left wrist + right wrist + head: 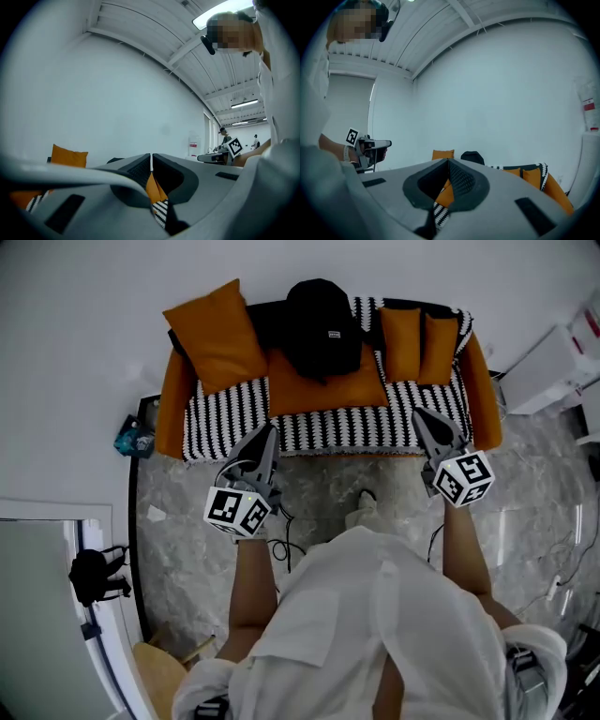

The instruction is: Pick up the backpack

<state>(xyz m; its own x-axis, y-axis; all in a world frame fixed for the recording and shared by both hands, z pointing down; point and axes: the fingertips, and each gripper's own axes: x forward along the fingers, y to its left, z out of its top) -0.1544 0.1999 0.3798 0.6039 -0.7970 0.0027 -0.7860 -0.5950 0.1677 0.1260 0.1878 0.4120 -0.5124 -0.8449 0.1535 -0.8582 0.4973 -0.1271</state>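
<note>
The black backpack point(323, 326) sits upright on the orange sofa point(171, 399), against the backrest in the middle. In the right gripper view its top, the backpack point(472, 157), shows just past the jaws. My left gripper point(273, 430) is shut and holds nothing; it hangs over the sofa's front edge, left of and well short of the backpack. My right gripper point(418, 414) is also shut and empty, over the front edge to the right of the backpack. Both point level at the sofa. In their own views the left gripper point(151, 161) and right gripper point(448, 162) show closed jaws.
A black-and-white striped throw point(234, 409) covers the seat, with orange cushions point(217, 332) at both ends and one point(323, 390) under the backpack. A teal object point(137, 439) lies on the floor at left, cables point(279, 545) trail by my feet, and white boxes point(553, 367) stand at right.
</note>
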